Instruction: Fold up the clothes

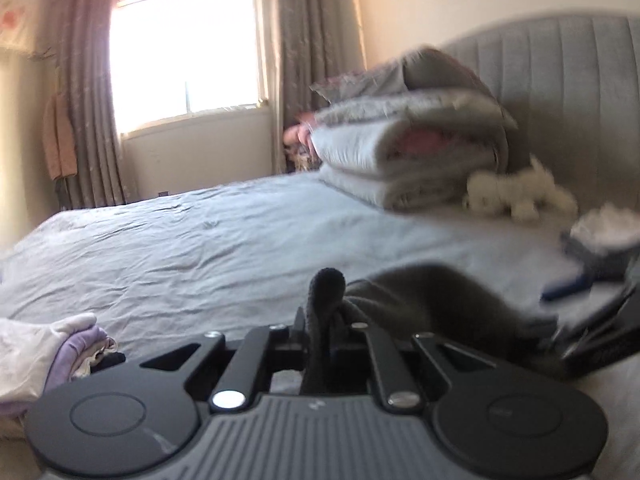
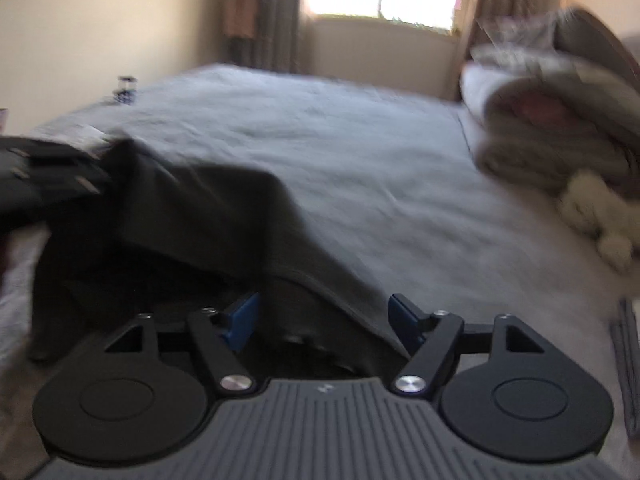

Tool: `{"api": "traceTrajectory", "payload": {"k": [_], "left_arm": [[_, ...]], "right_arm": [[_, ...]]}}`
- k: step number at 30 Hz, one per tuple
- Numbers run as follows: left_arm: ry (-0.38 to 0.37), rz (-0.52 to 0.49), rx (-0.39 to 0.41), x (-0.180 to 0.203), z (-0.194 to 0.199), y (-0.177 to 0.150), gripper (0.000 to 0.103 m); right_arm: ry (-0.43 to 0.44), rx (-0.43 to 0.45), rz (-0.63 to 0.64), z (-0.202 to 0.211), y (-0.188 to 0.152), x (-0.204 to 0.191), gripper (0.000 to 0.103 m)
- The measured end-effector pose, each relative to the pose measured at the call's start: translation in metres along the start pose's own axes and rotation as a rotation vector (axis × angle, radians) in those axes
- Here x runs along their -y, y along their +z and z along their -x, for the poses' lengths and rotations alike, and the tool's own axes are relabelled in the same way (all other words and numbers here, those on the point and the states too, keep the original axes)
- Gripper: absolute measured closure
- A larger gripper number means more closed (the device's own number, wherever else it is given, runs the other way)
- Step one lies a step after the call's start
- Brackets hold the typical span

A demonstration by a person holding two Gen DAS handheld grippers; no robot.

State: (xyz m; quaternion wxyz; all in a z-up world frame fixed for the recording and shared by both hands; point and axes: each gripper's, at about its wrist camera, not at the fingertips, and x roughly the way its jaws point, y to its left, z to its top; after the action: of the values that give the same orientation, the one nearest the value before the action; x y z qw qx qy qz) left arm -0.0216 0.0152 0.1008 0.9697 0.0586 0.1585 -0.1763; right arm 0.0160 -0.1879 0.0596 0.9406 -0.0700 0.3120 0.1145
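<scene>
A dark grey garment (image 1: 432,304) lies on the pale blue bed sheet (image 1: 224,240). My left gripper (image 1: 325,332) is shut on a bunched edge of it, which sticks up between the jaws. In the right wrist view the same garment (image 2: 208,216) spreads from the left towards the middle. My right gripper (image 2: 324,320) is open, its blue fingers (image 2: 240,320) on either side of the garment's near edge. The left gripper (image 2: 44,176) shows at the far left of that view and the right gripper (image 1: 592,320) at the right edge of the left wrist view.
A stack of folded grey and white blankets (image 1: 404,140) sits by the grey headboard (image 1: 560,80). A white plush toy (image 1: 520,196) lies beside it. White and lilac clothes (image 1: 48,352) lie at the near left. A window (image 1: 184,52) with curtains is behind the bed.
</scene>
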Motion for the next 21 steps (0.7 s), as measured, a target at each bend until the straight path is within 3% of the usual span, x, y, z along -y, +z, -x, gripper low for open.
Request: {"api": "traceTrajectory", "payload": {"k": [3, 7, 8, 9, 10, 11, 14, 18, 20, 21], "left_arm": [[-0.012, 0.06, 0.05, -0.01, 0.012, 0.006, 0.095], [0.02, 0.108, 0.11, -0.025, 0.022, 0.011, 0.095], [0.025, 0.126, 0.116, -0.03, 0.023, 0.012, 0.095], [0.026, 0.147, 0.119, -0.035, 0.024, 0.012, 0.095], [0.024, 0.171, 0.121, -0.041, 0.025, 0.013, 0.095], [0.025, 0.194, 0.122, -0.045, 0.026, 0.014, 0.095], [0.043, 0.205, 0.093, -0.052, 0.022, 0.014, 0.095], [0.061, 0.173, -0.008, -0.053, 0.01, 0.008, 0.092], [0.061, 0.154, -0.043, -0.052, 0.005, 0.005, 0.083], [0.06, 0.142, -0.052, -0.05, 0.004, 0.004, 0.072]], "right_arm": [[-0.021, -0.08, -0.089, -0.017, -0.005, 0.01, 0.028], [0.054, -0.104, -0.163, -0.027, -0.005, 0.012, 0.029], [0.069, -0.095, -0.162, -0.026, -0.003, 0.009, 0.034], [0.07, -0.077, -0.152, -0.023, -0.002, 0.005, 0.042], [0.062, -0.059, -0.137, -0.02, 0.0, 0.002, 0.066], [0.053, -0.039, -0.125, -0.017, 0.002, -0.001, 0.079], [0.029, 0.058, -0.122, -0.005, 0.007, -0.002, 0.093], [0.029, 0.226, -0.112, 0.023, 0.013, -0.001, 0.098], [0.033, 0.314, -0.106, 0.038, 0.016, -0.001, 0.099], [0.037, 0.355, -0.101, 0.046, 0.017, -0.001, 0.099]]}}
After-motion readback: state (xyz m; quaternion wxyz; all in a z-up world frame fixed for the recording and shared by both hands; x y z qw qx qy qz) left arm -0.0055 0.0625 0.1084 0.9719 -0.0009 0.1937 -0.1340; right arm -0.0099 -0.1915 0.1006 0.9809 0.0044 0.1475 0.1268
